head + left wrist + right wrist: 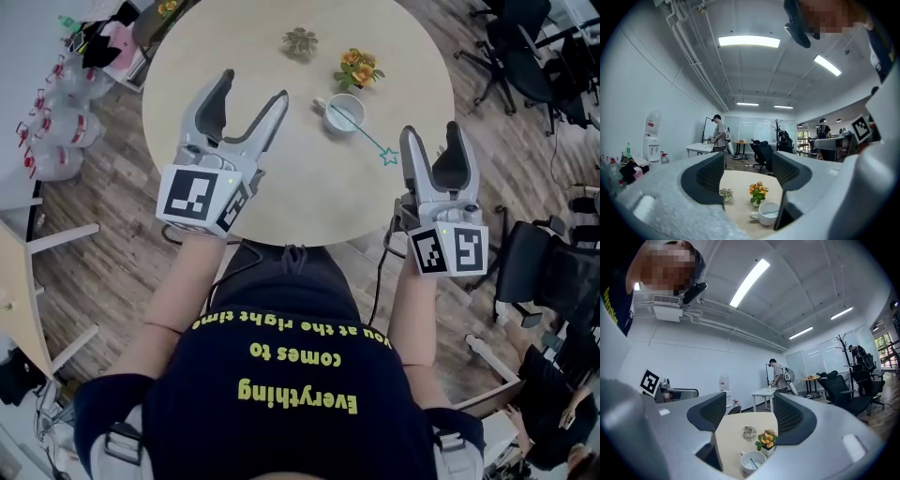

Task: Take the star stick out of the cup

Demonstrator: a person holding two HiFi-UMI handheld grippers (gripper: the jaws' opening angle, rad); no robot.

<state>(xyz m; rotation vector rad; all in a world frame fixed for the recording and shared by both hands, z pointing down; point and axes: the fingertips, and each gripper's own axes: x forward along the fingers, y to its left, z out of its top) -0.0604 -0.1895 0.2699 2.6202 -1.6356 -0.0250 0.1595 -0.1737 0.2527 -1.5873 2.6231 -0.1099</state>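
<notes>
A white cup (343, 114) stands on the round beige table (281, 169), toward its far right. A thin teal stick leans out of it, and its star end (389, 157) points at the near right. The cup (767, 213) shows low between the left jaws, and the cup (753, 461) with the teal stick (753, 463) shows between the right jaws. My left gripper (253, 87) hovers open over the table's left half. My right gripper (431, 136) is open at the table's right edge, just right of the star. Neither holds anything.
A small pot of orange flowers (357, 68) stands just beyond the cup, and a small green succulent (300, 42) further left. Office chairs (520, 56) stand on the wooden floor at the right. Bottles and bags (56, 122) lie at the left.
</notes>
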